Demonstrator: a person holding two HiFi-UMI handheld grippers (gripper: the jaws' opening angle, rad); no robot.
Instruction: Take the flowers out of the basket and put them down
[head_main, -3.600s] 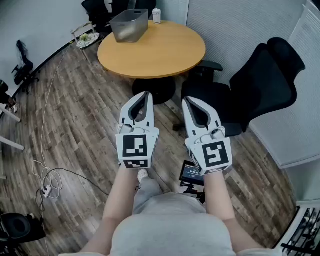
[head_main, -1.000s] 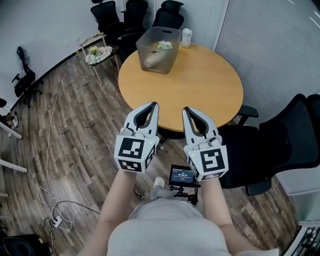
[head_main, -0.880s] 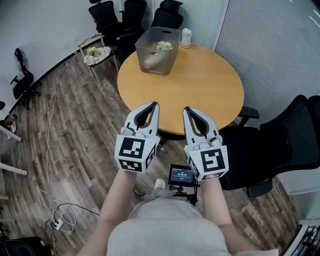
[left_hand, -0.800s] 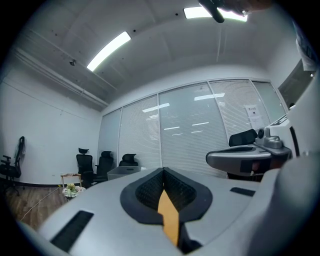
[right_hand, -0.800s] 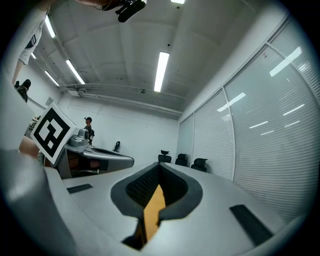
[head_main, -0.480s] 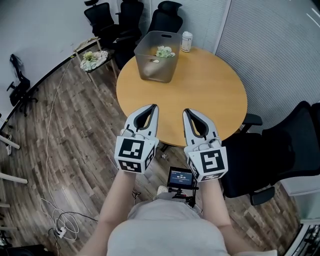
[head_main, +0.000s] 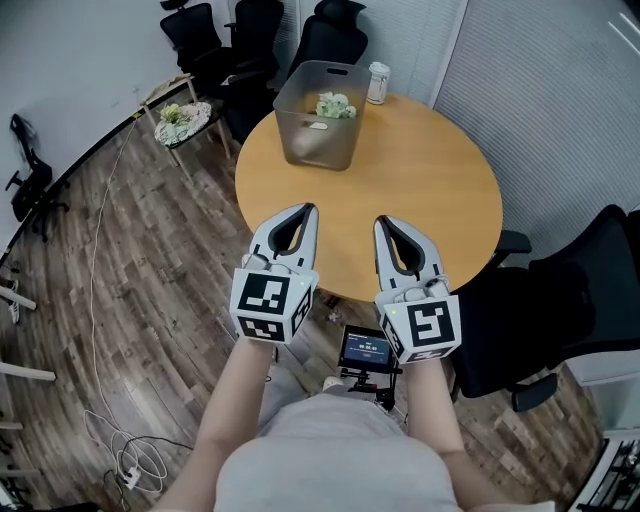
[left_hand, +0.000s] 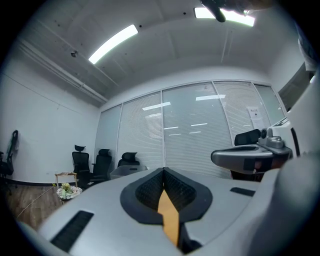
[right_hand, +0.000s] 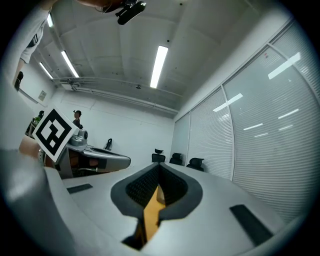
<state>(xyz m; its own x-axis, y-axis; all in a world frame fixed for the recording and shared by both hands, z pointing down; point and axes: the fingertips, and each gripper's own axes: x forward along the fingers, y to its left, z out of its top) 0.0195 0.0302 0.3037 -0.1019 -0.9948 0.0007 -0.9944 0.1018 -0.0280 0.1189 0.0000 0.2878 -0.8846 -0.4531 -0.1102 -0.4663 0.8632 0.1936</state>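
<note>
translucent grey plastic basket (head_main: 318, 150) stands at the far side of the round wooden table (head_main: 430, 200), upper centre of the head view. the pale green-white flowers (head_main: 336, 104) lie inside it, untouched. left gripper (head_main: 306, 210) and right gripper (head_main: 383, 221) are side by side at the table's near edge, lower centre, well apart from the basket. both pairs of jaws are pressed together on nothing. judged an approach posture: no reach has begun.

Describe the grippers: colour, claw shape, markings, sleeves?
Left gripper and right gripper: pale grey plastic, each claw tapering to a rounded tip, its teardrop opening lined with black textured pads. Each carries a cube with black-and-white square markers. No sleeves on forearms; grey top.
</note>
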